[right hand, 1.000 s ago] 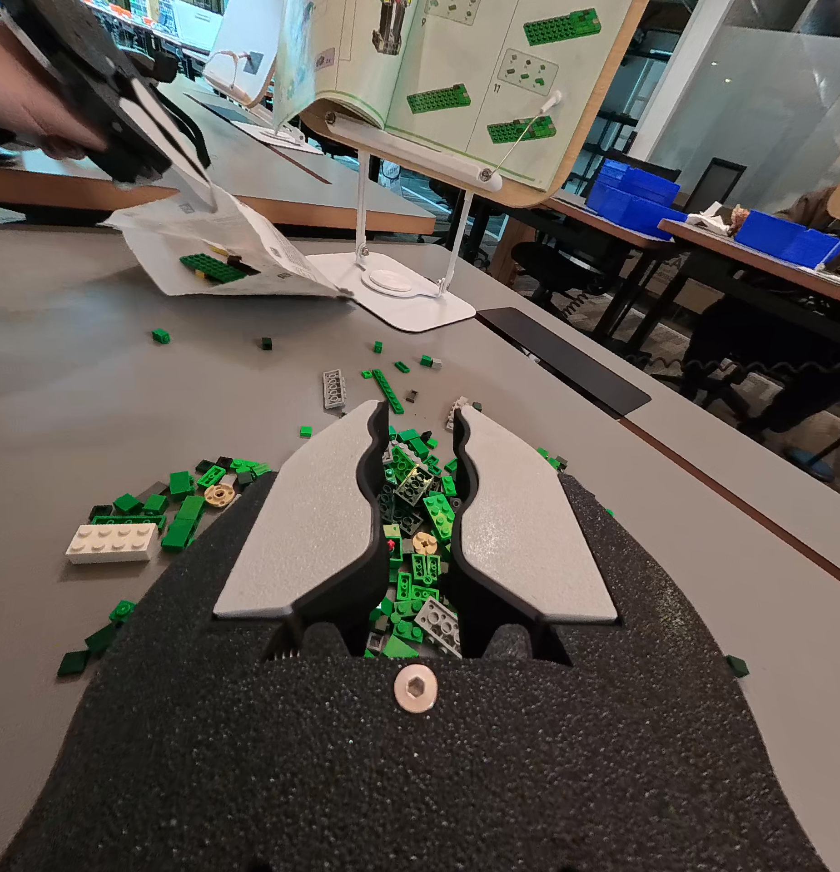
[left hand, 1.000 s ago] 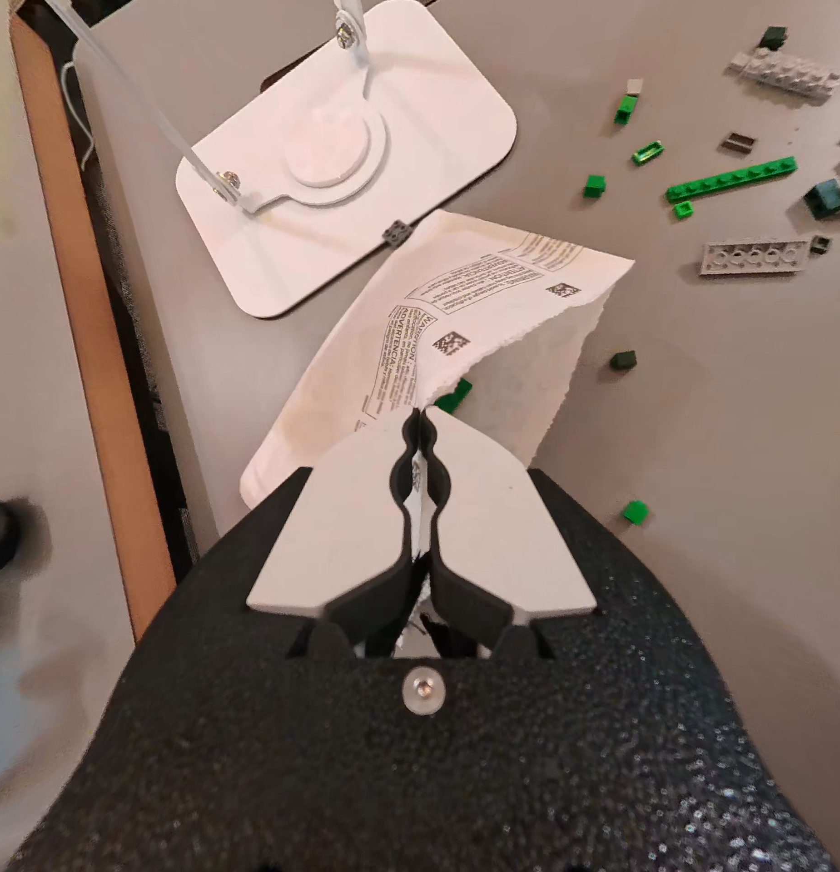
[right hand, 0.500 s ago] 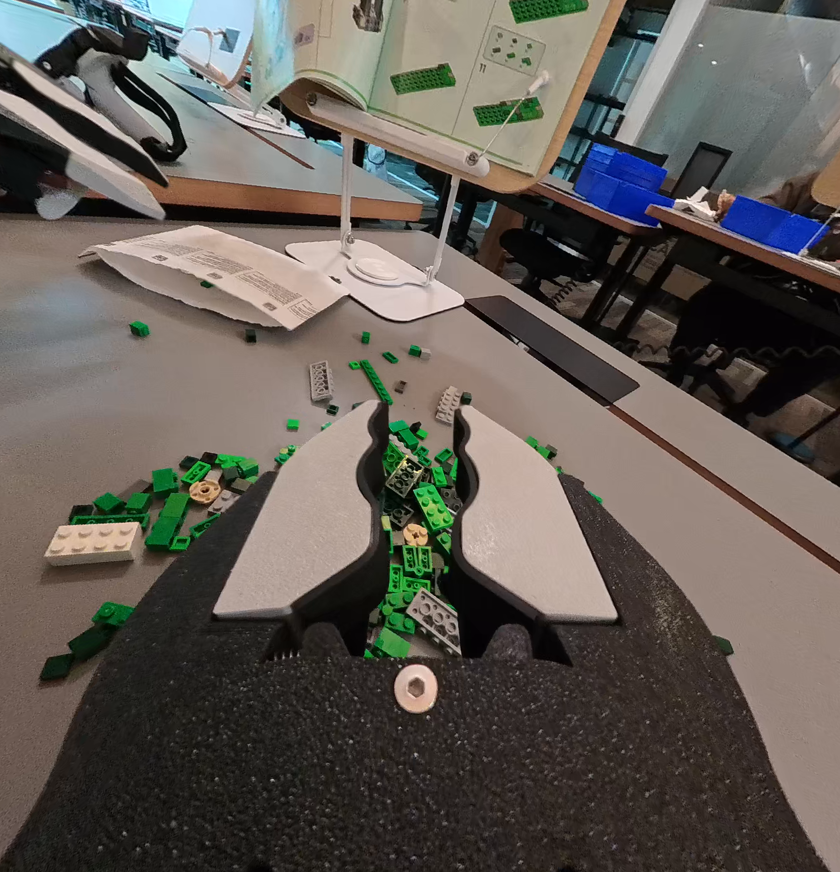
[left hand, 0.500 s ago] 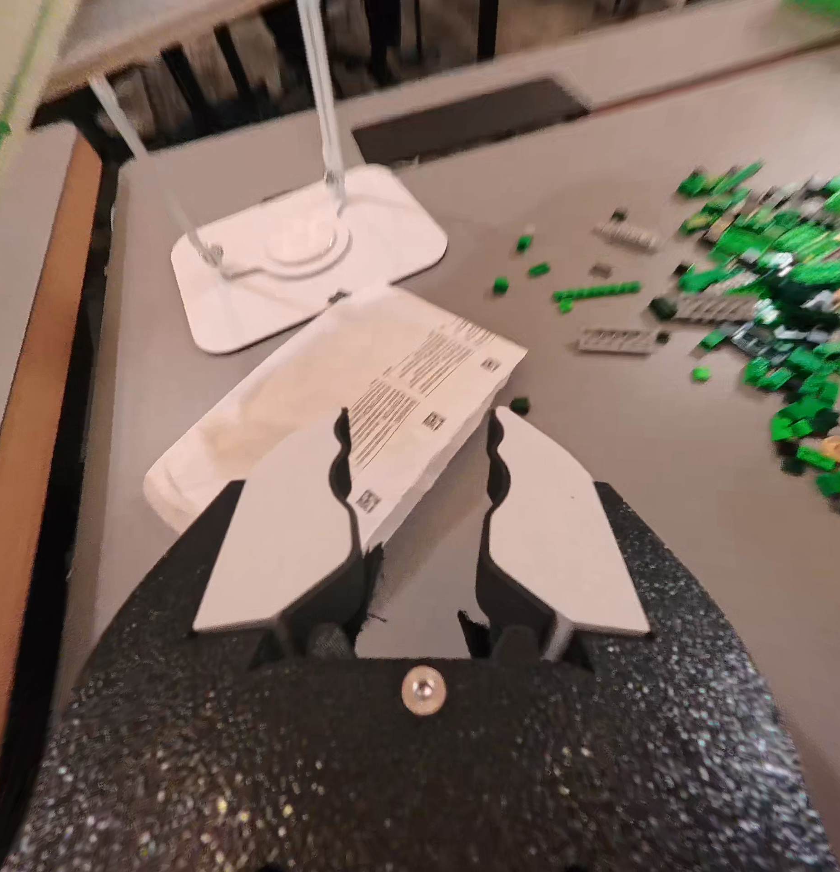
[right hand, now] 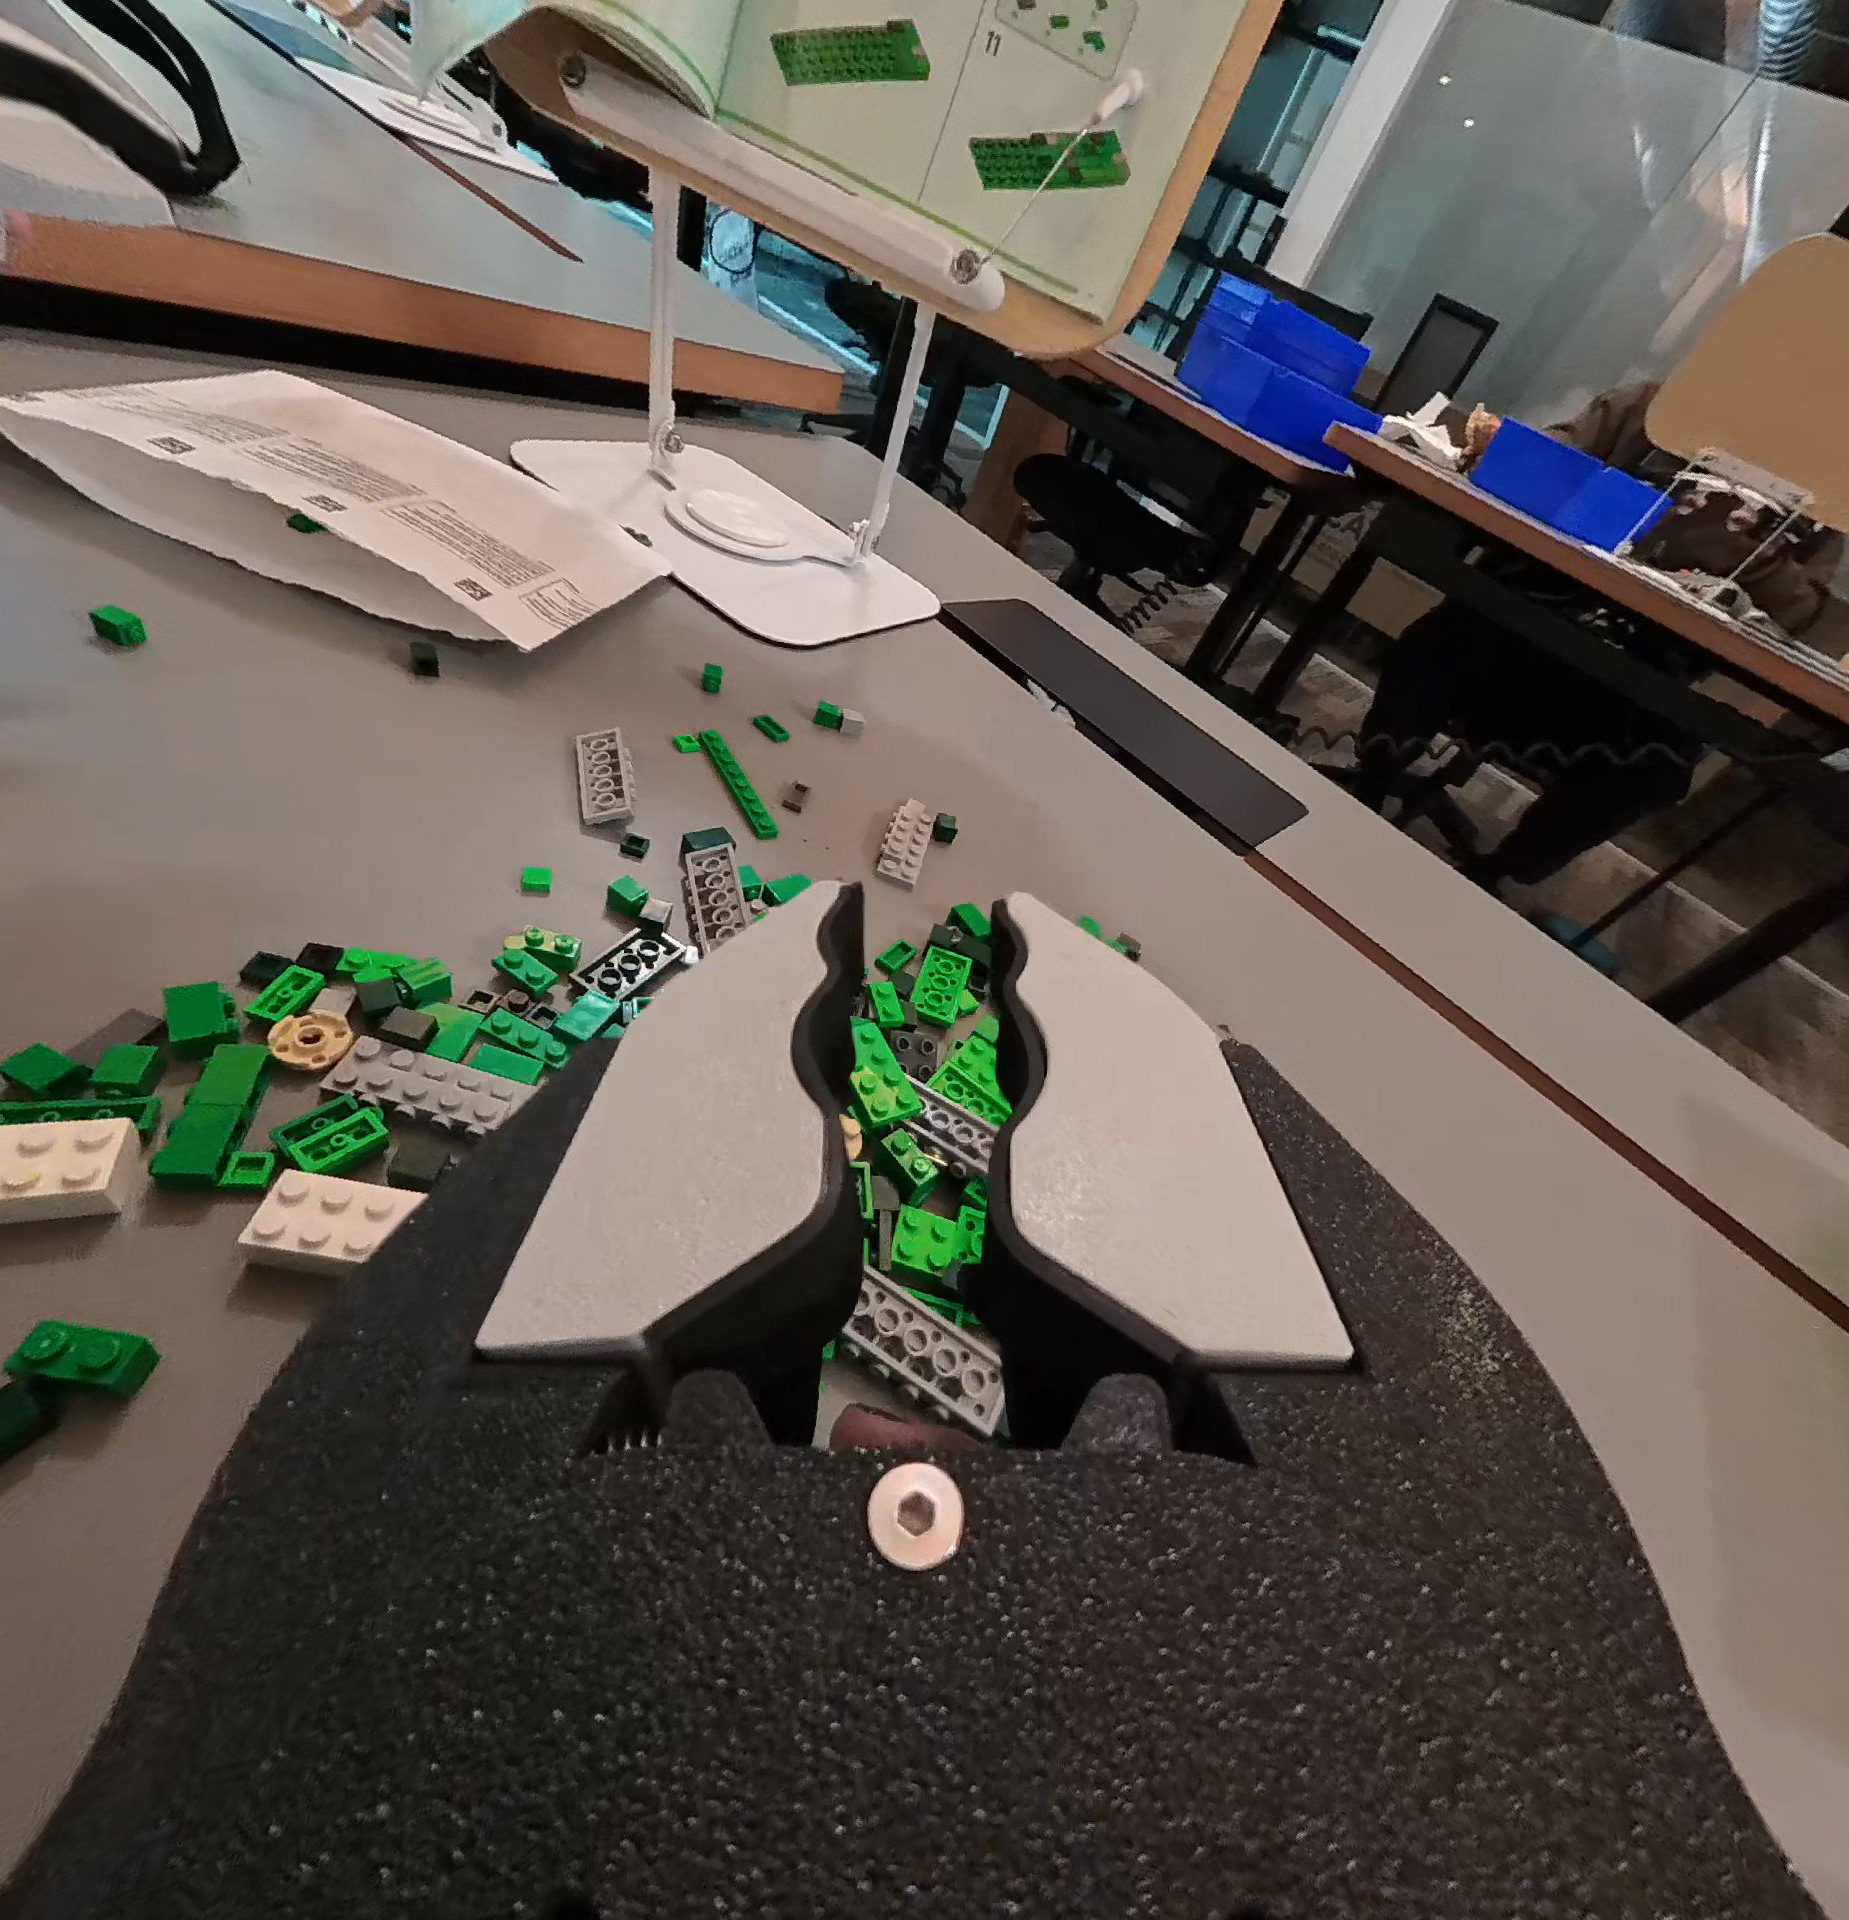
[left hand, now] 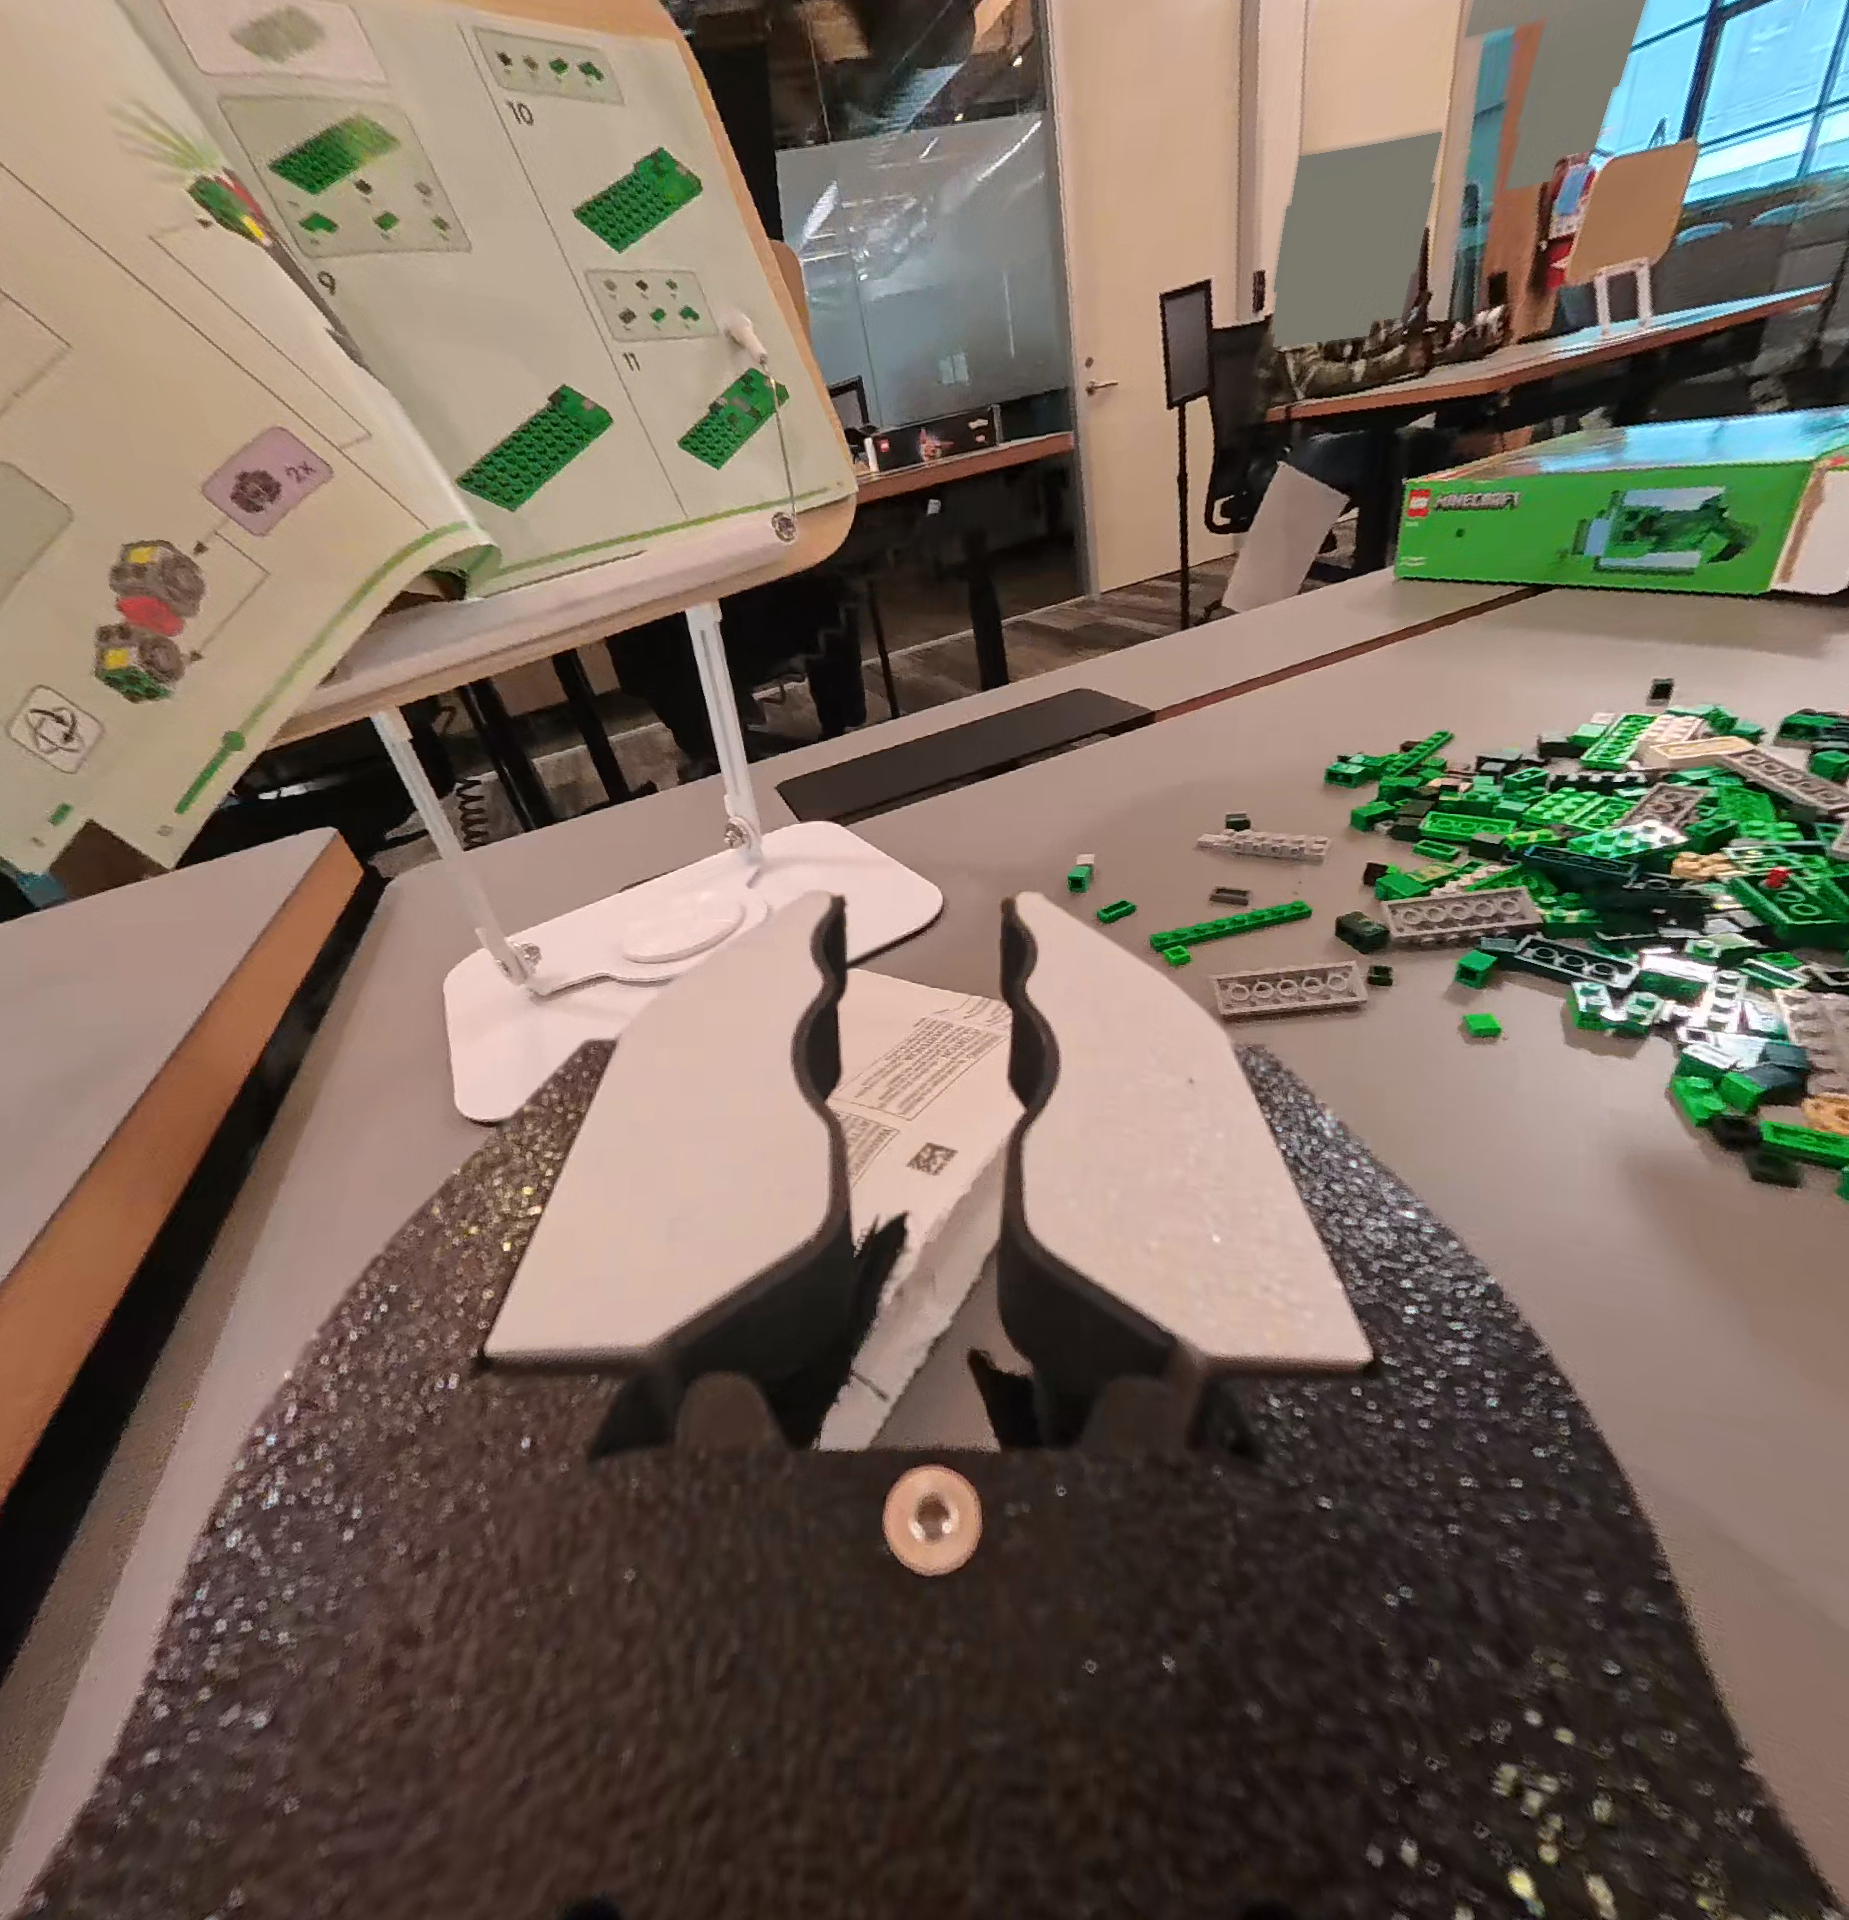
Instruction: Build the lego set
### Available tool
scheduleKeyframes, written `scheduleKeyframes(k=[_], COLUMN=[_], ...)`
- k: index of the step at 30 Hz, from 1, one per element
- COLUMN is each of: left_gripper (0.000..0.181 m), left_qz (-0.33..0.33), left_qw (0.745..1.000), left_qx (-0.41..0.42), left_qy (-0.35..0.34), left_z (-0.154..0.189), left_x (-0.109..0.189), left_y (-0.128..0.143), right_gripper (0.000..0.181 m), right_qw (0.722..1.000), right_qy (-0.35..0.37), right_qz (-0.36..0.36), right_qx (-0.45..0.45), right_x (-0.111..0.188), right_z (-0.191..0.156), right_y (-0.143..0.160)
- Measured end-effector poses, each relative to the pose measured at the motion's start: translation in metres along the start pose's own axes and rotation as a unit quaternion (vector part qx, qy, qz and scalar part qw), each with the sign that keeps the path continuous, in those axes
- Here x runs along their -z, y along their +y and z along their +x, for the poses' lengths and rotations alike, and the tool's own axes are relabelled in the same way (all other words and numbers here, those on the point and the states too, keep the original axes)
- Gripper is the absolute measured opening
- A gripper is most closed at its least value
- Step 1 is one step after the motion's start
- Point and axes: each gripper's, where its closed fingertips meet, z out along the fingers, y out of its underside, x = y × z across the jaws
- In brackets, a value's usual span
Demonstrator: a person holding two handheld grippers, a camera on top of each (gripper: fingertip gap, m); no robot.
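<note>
- The instruction booklet (left hand: pixel 546 312) is propped on a white stand (left hand: pixel 691 935) up at about 10 o'clock in the left wrist view. My guess is it's raised like that so the build steps stay readable while both hands are busy.
- The left gripper (left hand: pixel 922 914) hangs over the torn white paper bag (left hand: pixel 920 1070), fingers apart with nothing between them. The bag lies flat on the grey table (left hand: pixel 1263 1195) right under the gap, its ragged end open toward the camera, so it looks emptied and parked out of the way.
- The lego pieces (left hand: pixel 1668 914) sit in a loose spread at 2 to 3 o'clock from there, mostly green with some grey plates. Being dumped flat probably makes picking easier.
- The green set box (left hand: pixel 1626 520) is way back at 1 o'clock.
- The right gripper (right hand: pixel 926 904) hovers low over the thick part of that pile, fingers slightly apart and holding nothing. White bricks (right hand: pixel 328 1216) sit at its 9 o'clock. It seems lined up for a first pick.
</note>
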Motion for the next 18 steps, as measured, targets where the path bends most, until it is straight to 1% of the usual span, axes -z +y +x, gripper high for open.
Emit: scheduleKeyframes(k=[4,7,9,12,15,18], left_gripper=[0.028,0.026,0.024,0.024,0.032,0.035], left_qz=[-0.003,-0.032,-0.047,-0.057,-0.076,-0.094], left_qw=[1.000,0.994,0.991,0.992,0.993,0.992], left_qx=[-0.022,-0.098,-0.126,-0.114,-0.079,-0.047], left_qy=[0.002,-0.018,-0.005,0.018,0.031,0.062], left_z=[0.005,0.010,0.019,0.027,0.020,0.015], left_x=[0.000,-0.002,-0.005,-0.008,-0.007,0.000], left_y=[-0.002,0.003,0.008,0.013,0.020,0.024], right_gripper=[0.022,0.022,0.022,0.023,0.029,0.030], right_qw=[1.000,1.000,1.000,1.000,0.997,0.996], right_qy=[0.001,0.000,-0.003,-0.015,-0.032,-0.032], right_qz=[-0.009,-0.007,-0.007,0.007,0.054,0.059], right_qx=[-0.001,-0.006,-0.010,-0.018,-0.046,-0.055], right_x=[-0.001,-0.001,-0.002,-0.001,0.005,0.007], right_z=[0.000,0.000,-0.001,-0.004,-0.007,-0.004], right_y=[0.004,0.003,0.004,0.000,-0.017,-0.018])
